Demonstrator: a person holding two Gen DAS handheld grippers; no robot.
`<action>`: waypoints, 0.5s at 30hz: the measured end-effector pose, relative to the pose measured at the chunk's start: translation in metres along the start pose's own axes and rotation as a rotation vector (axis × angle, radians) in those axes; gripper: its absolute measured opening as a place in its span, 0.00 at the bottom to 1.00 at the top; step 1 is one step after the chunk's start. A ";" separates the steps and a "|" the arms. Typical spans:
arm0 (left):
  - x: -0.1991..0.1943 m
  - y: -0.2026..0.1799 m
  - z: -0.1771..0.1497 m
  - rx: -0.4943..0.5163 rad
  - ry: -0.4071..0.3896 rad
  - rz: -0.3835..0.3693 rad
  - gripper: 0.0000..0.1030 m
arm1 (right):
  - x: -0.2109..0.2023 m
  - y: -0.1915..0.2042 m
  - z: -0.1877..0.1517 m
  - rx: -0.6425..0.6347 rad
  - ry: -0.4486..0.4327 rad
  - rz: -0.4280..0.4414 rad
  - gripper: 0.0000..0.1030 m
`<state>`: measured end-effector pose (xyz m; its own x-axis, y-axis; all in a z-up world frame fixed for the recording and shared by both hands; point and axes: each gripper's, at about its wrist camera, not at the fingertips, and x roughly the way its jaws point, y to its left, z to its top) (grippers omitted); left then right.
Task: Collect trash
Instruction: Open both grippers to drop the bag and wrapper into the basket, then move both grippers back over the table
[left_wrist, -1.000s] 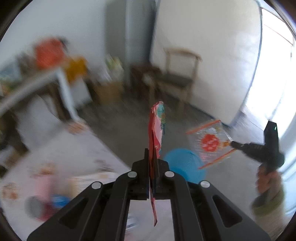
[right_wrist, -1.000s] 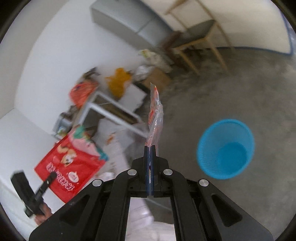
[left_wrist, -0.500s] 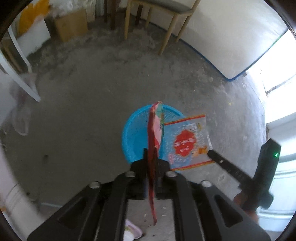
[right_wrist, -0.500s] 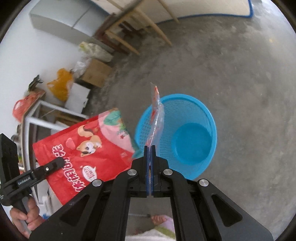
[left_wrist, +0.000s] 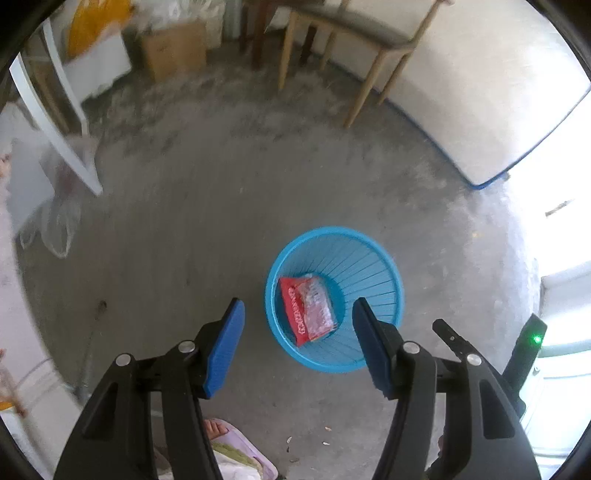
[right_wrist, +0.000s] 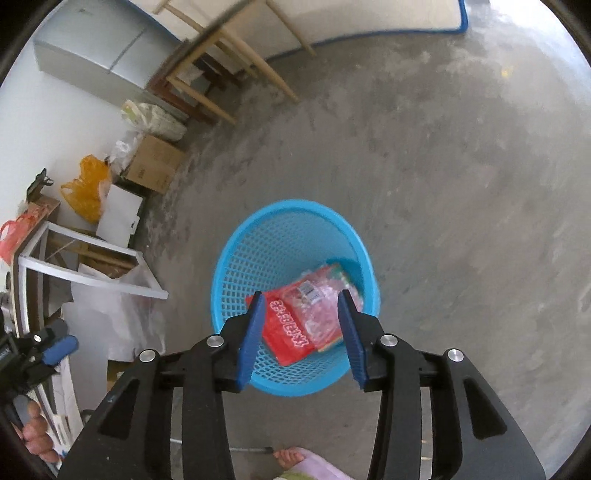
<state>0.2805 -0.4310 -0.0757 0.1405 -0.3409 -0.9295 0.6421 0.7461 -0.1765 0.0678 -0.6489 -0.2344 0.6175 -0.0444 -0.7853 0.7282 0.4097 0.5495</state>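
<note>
A red snack bag (right_wrist: 287, 334) and a clear, red-printed wrapper (right_wrist: 320, 308) lie overlapped in the one blue mesh basket (right_wrist: 271, 236) on the concrete floor (right_wrist: 443, 184); apparently two pieces. The left gripper (left_wrist: 297, 334) and right gripper (right_wrist: 301, 325) have just been opening, jaws apart, nothing between them.

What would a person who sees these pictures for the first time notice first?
The bright blue basket on the grey concrete floor catches the eye at once, in the middle of both views. Inside it lie snack wrappers, red and clear. Above it hang the left gripper and the right gripper; their jaws have just been opening and hold nothing.
</note>
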 end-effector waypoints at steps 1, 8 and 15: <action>-0.015 -0.001 -0.003 0.014 -0.025 -0.011 0.58 | -0.012 0.004 -0.004 -0.034 -0.018 -0.005 0.45; -0.151 0.008 -0.065 0.085 -0.270 -0.120 0.81 | -0.092 0.070 -0.037 -0.309 -0.159 -0.012 0.73; -0.235 0.042 -0.175 0.014 -0.393 -0.171 0.94 | -0.163 0.135 -0.095 -0.594 -0.328 -0.071 0.93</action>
<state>0.1424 -0.2193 0.0783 0.3058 -0.6527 -0.6932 0.6911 0.6529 -0.3100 0.0368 -0.4996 -0.0591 0.7009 -0.3247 -0.6351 0.5409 0.8223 0.1766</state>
